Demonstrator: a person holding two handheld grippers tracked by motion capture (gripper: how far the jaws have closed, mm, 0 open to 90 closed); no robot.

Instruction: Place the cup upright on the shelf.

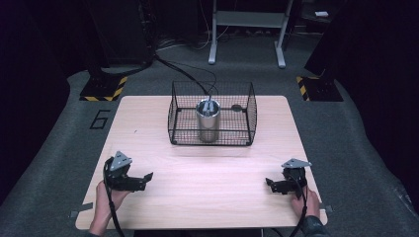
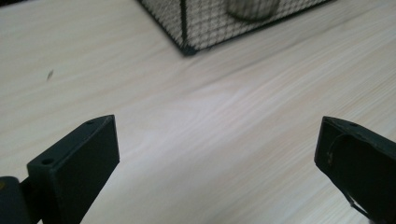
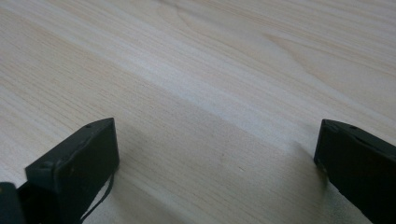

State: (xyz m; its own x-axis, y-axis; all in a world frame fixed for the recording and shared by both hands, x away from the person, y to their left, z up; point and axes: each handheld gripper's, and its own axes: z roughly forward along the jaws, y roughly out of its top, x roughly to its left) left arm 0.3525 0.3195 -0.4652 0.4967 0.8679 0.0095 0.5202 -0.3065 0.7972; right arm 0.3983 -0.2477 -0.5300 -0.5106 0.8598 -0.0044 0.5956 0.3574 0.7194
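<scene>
Wire basket: black mesh, rectangular, open top, standing at the far middle of the wooden table. Its near corner and lower rim also appear at the top of the left gripper view, resting flat on the wood.

Metal cup: cylindrical, upright, inside the basket, roughly at its centre-left, with some pale items sticking up from its mouth; too small to identify. A small dark item lies on the basket floor to the right of the cup, indistinct. In the left gripper view the cup base is a blurred grey shape behind the mesh.

Left gripper: near-left part of the table, held in the person's left hand, pointing right. Jaws spread wide, nothing between them but bare wood. Well apart from the basket.

Right gripper: near-right part of the table, pointing left, facing the other one. Jaws spread wide, bare wood between.
</scene>
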